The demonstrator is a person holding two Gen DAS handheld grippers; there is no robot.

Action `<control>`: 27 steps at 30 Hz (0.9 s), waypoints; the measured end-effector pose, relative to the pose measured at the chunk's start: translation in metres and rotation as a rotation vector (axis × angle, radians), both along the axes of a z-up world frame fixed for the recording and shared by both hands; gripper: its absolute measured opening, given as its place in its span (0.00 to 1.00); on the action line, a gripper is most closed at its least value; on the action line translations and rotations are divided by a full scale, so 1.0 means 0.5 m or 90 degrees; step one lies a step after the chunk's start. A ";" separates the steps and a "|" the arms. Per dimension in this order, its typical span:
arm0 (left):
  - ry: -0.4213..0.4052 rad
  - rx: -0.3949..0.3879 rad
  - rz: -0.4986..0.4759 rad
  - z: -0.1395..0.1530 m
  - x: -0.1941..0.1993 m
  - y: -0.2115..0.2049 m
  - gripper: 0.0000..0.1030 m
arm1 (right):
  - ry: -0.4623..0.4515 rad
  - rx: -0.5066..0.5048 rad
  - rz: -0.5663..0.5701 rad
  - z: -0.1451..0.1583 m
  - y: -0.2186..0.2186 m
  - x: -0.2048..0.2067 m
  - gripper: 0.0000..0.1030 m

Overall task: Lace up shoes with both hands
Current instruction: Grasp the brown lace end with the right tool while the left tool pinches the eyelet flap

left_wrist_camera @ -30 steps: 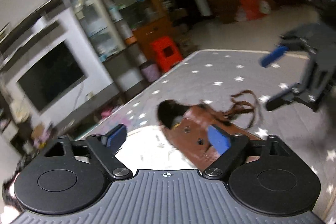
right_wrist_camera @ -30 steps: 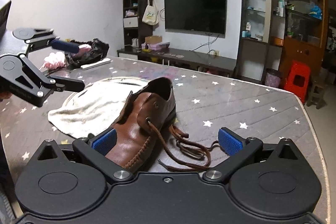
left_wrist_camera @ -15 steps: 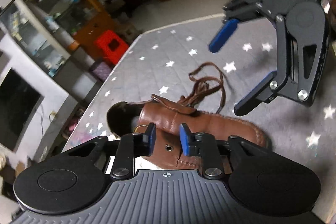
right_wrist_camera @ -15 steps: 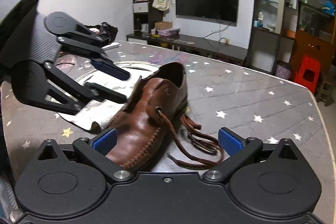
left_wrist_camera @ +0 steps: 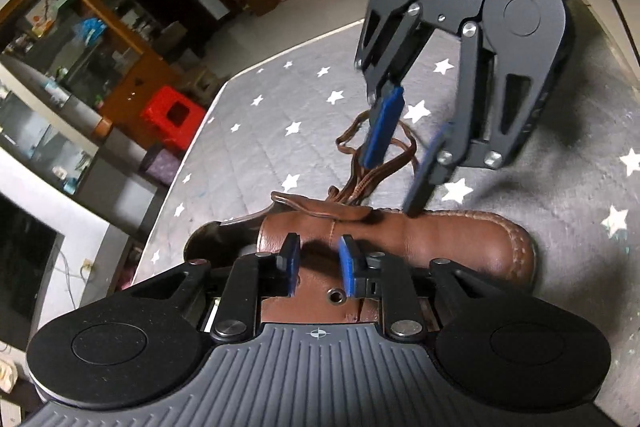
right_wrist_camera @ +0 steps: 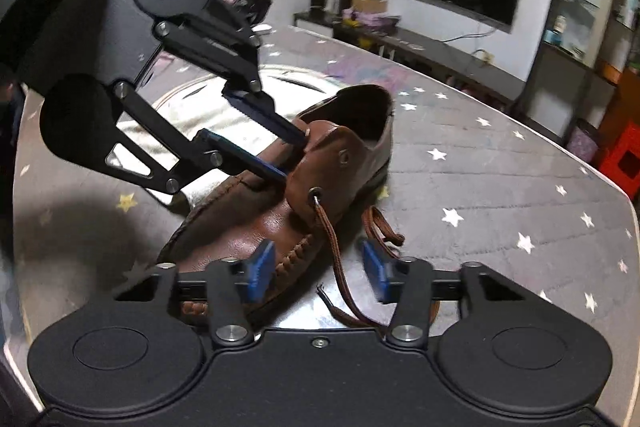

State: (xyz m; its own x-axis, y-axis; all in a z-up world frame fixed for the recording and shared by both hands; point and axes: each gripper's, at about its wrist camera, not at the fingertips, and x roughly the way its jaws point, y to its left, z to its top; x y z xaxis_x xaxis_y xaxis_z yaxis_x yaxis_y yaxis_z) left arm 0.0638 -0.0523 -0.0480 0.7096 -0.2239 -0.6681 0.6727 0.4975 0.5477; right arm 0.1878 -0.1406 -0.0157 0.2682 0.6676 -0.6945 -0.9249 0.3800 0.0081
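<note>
Now | left tongs grasping shoe flap, at 10 o'clock | right tongs released, closing astride lace, running 12–6 | right nearer

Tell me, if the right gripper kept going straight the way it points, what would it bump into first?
Probably the brown lace lying between the right gripper fingers, beside the shoe; depth is hard to judge.
</note>
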 end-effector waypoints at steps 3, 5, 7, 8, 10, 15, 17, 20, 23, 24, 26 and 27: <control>0.001 -0.002 -0.017 -0.002 -0.001 -0.006 0.22 | -0.025 -0.020 0.023 0.005 0.010 0.001 0.08; 0.004 -0.003 -0.028 -0.001 0.001 -0.012 0.22 | -0.048 -0.036 0.035 0.012 0.013 0.000 0.06; 0.006 0.001 -0.036 -0.008 0.011 -0.016 0.22 | -0.065 -0.045 0.044 0.015 0.013 -0.001 0.03; 0.006 0.002 -0.038 -0.014 0.019 -0.017 0.22 | -0.078 -0.053 0.050 0.016 0.015 -0.003 0.03; 0.012 -0.007 -0.040 -0.016 0.026 -0.016 0.22 | -0.104 -0.068 0.063 0.017 0.019 -0.007 0.03; 0.023 -0.016 -0.048 -0.022 0.041 -0.019 0.17 | -0.142 -0.096 0.096 0.021 0.034 -0.010 0.03; 0.035 -0.024 -0.051 -0.022 0.048 -0.021 0.14 | -0.145 -0.099 0.106 0.023 0.042 -0.007 0.03; 0.043 -0.040 -0.047 -0.028 0.056 -0.022 0.06 | -0.145 -0.098 0.103 0.023 0.045 0.004 0.03; 0.038 -0.055 -0.035 -0.034 0.056 -0.027 0.05 | -0.136 -0.094 0.101 0.023 0.041 0.008 0.03; 0.036 -0.059 -0.028 -0.034 0.056 -0.028 0.05 | -0.133 -0.092 0.101 0.023 0.041 0.007 0.03; 0.029 -0.076 0.005 -0.032 0.052 -0.034 0.05 | -0.130 -0.089 0.095 0.028 0.036 0.005 0.03; 0.025 -0.081 0.017 -0.033 0.048 -0.036 0.05 | -0.128 -0.085 0.090 0.030 0.034 0.004 0.03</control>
